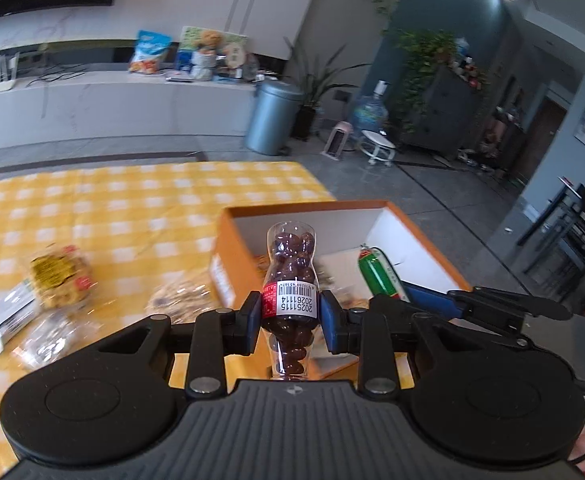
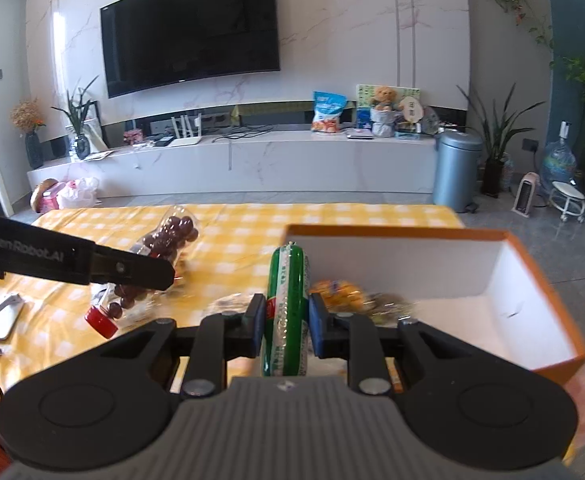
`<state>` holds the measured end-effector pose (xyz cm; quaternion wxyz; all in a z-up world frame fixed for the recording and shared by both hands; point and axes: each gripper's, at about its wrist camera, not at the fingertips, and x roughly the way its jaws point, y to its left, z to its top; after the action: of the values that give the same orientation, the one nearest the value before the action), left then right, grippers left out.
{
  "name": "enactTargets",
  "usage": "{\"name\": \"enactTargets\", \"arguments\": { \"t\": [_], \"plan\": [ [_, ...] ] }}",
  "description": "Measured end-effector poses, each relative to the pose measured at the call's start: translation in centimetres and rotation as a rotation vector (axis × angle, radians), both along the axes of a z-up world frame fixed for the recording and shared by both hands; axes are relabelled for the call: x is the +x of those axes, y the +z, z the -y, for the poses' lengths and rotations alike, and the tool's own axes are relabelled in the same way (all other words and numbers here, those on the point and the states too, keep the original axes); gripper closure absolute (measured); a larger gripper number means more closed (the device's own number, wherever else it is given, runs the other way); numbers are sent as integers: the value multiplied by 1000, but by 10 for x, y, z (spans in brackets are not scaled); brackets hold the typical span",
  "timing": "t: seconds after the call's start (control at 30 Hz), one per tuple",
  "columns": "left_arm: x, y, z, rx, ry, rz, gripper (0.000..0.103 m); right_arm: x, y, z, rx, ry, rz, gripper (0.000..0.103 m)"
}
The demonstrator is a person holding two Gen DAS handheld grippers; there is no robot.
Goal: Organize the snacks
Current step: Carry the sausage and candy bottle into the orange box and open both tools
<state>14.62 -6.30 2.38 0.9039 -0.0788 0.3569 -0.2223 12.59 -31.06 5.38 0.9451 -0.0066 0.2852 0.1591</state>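
Both loads ready for packing: the left gripper [image 1: 290,314] clamps a clear bottle of chocolate balls [image 1: 291,276] at its label, the right gripper [image 2: 282,322] pinches a green sausage [image 2: 286,304], both poised over the orange box [image 2: 532,276] on the yellow checked tablecloth [image 1: 132,200]

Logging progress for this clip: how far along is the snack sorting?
Partly done. A few packets already lie in the orange box. In hand: left gripper holds the chocolate bottle, right gripper the green sausage. Left: wrapped snacks on the tablecloth.
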Motion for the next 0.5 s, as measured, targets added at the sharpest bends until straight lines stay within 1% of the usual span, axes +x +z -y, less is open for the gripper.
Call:
{"name": "enactTargets", "arguments": {
  "t": [0.13,0.23,0.37,0.5],
  "plan": [
    [20,1,37,-22,-64,-21,69,12,12,31,-36,-20,-10,82],
    [37,-2,62,-11,-81,-39,69,23,17,51,-89,-39,-14,82],
    [57,-11,87,-4,-104,-76,69,41,16,73,-150,-49,-48,82],
    [70,-19,106,18,-123,-111,69,60,10,93,-180,-46,-100,82]
  ]
}}
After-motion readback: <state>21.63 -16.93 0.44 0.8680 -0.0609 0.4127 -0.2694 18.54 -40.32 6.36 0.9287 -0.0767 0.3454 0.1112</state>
